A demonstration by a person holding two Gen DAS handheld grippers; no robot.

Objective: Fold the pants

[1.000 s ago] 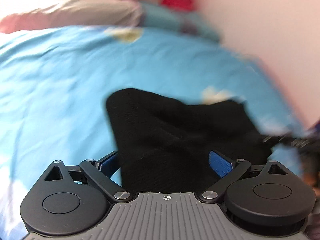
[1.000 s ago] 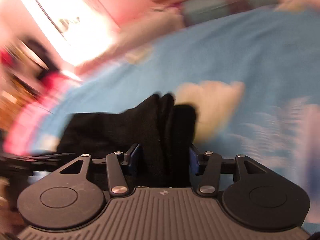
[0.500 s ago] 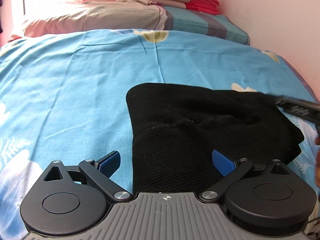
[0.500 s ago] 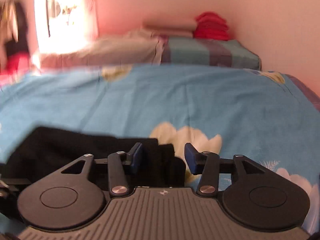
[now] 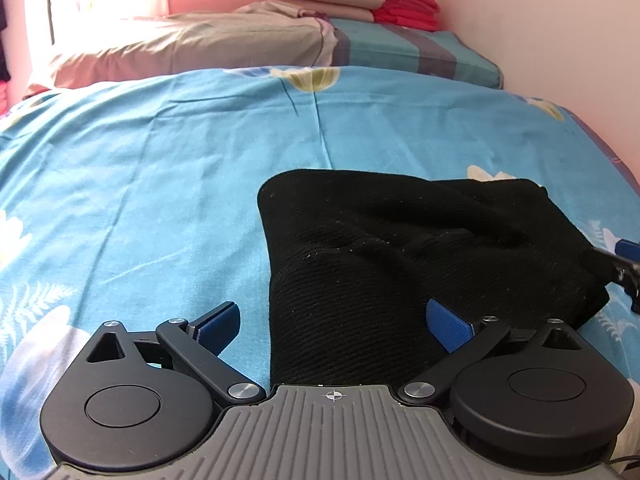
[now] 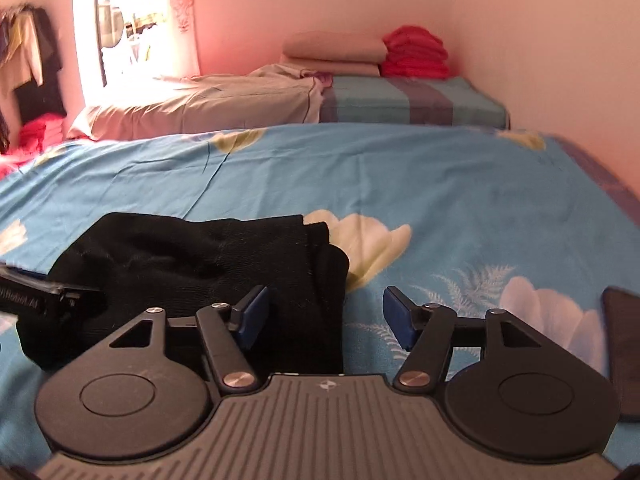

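Note:
The black knit pants [image 5: 400, 264] lie folded in a thick bundle on the blue flowered bedsheet [image 5: 140, 184]. My left gripper [image 5: 334, 322] is open, its blue pads wide apart with the near end of the bundle lying between them. In the right wrist view the pants [image 6: 208, 268] lie at the lower left. My right gripper [image 6: 324, 316] is open, with the bundle's right edge between its pads, nearer the left pad. The right gripper's tip also shows at the left wrist view's right edge [image 5: 626, 264].
Beige pillows [image 5: 192, 52], a striped folded blanket [image 5: 416, 52] and stacked red and tan clothes [image 5: 404, 2] sit at the bed's far end by the wall. A dark flat object [image 6: 624, 352] lies on the sheet at the right of the right gripper.
Both grippers have swung round with the pants and set them down on the sheet. The right gripper's pads have opened off the cloth. The views have steadied.

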